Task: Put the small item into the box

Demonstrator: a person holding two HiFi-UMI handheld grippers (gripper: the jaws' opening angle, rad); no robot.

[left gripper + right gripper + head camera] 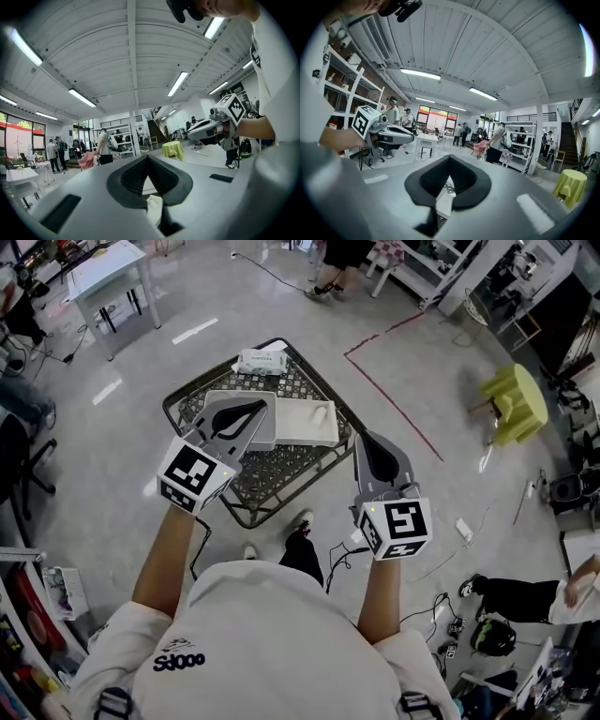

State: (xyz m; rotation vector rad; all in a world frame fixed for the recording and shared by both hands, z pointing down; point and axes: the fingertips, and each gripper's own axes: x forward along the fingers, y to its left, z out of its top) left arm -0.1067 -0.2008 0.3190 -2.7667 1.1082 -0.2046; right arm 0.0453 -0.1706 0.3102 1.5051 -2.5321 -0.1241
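Small mesh worktop (281,474), raised rim; open floor all round, red tape line (394,404) at 2 o'clock. White box (305,423) mid-top. Small white packet (262,360) lies at the 12 o'clock edge, apart from the box.

Left tongs (258,409) cover the box's 9 o'clock end — jaws closed tip to tip. White shows in the gap behind the tips; box or item, unclear.

Right tongs (364,444) hang above the 3 o'clock rim — closed, gripping nothing.
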